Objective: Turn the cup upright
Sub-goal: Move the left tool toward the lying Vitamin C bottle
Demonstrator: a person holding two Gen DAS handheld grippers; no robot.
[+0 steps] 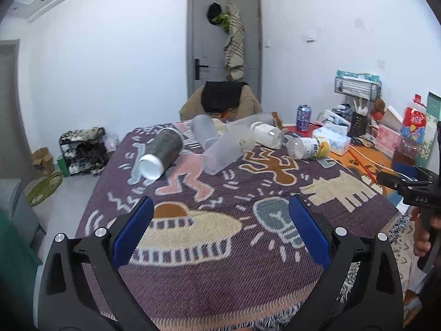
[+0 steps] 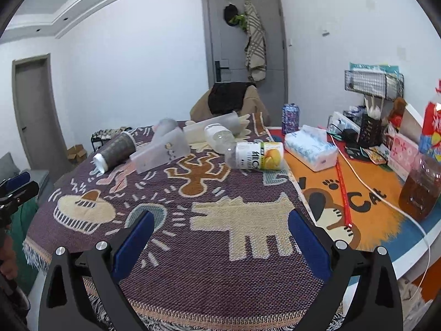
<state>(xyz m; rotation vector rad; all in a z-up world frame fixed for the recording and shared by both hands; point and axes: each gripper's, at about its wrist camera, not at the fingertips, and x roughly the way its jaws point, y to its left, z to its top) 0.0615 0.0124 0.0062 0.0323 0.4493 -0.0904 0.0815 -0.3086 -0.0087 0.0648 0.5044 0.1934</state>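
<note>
Several cups and bottles lie on their sides at the far end of a patterned purple cloth (image 1: 220, 248). A dark cup with a white base (image 1: 161, 153) lies far left; it also shows in the right wrist view (image 2: 115, 150). A frosted clear cup (image 1: 227, 149) lies beside it, also in the right wrist view (image 2: 161, 153). A yellow-labelled bottle (image 2: 257, 155) lies to the right. My left gripper (image 1: 220, 229) is open and empty, hovering over the near cloth. My right gripper (image 2: 220, 237) is open and empty, also near the front edge.
An orange cat mat (image 2: 358, 193) lies right of the cloth with a tissue pack (image 2: 311, 146), a drink can (image 2: 290, 117), a jar of brown liquid (image 2: 420, 190), a white cable and boxes. A chair (image 1: 220, 100) stands behind the table.
</note>
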